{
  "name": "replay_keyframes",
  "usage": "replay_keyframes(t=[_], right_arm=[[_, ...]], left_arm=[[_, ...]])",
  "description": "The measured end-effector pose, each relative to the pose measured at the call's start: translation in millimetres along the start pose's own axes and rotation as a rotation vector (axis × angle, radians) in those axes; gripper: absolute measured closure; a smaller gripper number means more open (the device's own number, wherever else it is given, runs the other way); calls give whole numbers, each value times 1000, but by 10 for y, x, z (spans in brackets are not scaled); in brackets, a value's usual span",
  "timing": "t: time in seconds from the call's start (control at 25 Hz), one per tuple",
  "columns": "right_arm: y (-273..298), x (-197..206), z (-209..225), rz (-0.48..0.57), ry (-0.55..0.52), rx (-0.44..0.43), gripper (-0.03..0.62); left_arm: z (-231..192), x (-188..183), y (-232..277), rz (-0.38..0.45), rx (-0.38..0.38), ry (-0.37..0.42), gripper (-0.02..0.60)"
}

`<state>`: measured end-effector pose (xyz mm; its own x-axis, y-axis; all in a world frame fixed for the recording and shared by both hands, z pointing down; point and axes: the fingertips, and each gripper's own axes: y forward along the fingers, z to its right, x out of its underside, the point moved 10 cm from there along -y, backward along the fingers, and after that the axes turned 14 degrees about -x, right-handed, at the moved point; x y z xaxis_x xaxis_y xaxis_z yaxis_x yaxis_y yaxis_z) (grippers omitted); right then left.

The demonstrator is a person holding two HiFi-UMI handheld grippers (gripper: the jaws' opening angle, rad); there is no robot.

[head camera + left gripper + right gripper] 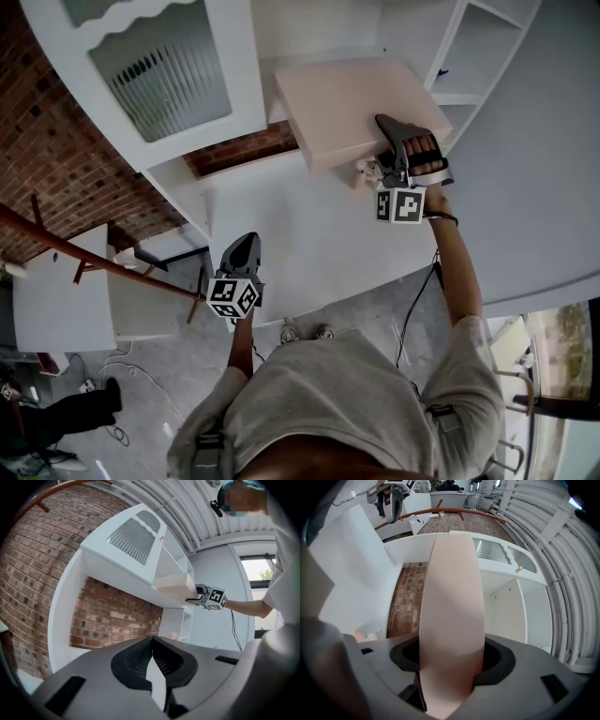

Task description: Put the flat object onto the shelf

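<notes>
Right tool point(403, 148): clamped on one edge of the flat board point(347, 103), raised level before the white shelf unit point(466, 97); left tool point(242, 255): jaws together, empty; we judge the board stiff, light, smooth-faced; our edge grip suits it.

The head camera looks down past the person point(347, 394) onto the white shelf unit point(244, 66). The left claw point(151, 641) camera watches from farther back. The right claw point(450, 653) camera sits close against the pink board point(450, 583). All share the brick wall point(56, 159).
</notes>
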<state>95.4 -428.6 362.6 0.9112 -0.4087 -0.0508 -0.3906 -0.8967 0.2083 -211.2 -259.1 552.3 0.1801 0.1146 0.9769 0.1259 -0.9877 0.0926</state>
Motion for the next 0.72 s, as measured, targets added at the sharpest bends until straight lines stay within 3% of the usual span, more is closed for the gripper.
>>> replay_keyframes(t=[0.72], right_arm=[[596,18,325,3,38,-116,299]], left_arm=[[-61,-13,-24,5,-13,-8,566]])
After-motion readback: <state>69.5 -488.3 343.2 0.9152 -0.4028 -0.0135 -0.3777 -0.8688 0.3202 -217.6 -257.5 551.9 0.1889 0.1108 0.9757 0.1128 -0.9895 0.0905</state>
